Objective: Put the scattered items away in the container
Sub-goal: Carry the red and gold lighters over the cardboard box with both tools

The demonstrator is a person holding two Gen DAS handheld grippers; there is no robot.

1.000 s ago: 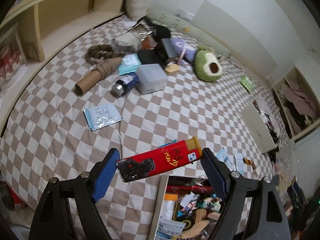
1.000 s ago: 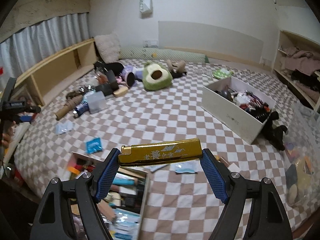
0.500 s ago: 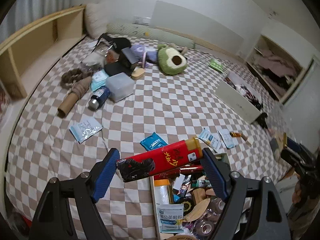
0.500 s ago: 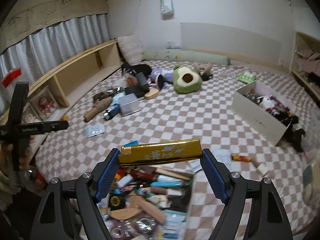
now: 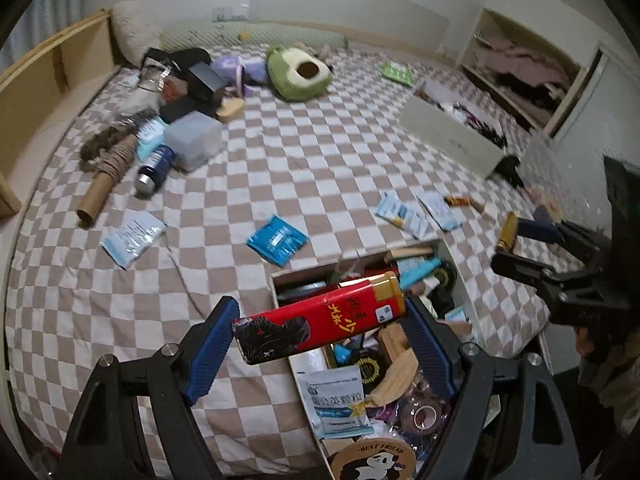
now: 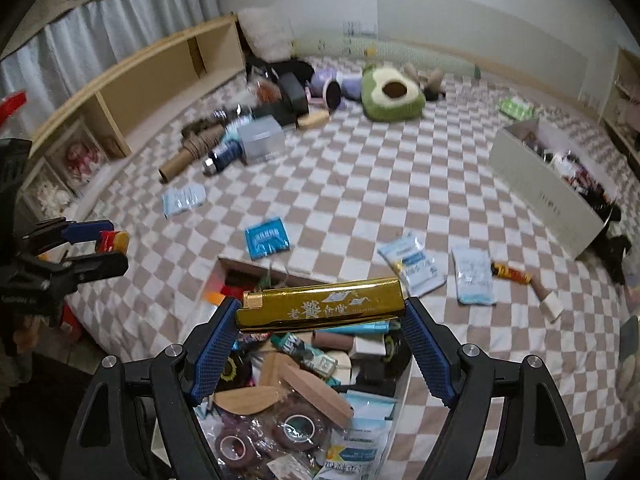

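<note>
2 grippers over open box (image 5: 464, 280) at bed edge; left gripper (image 5: 320, 330) clamped on red tube (image 5: 316, 320); right gripper (image 6: 320, 308) clamped on gold case (image 6: 320, 304); box crammed full.

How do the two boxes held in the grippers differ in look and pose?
The red box in the left gripper is matte red with a dark picture and a gold cap, and it tilts, cap end higher. The gold box in the right gripper is shiny gold all over with pale lettering and lies nearly level. Both are long and slim, clamped end to end between blue pads, and held over the full container.
</note>
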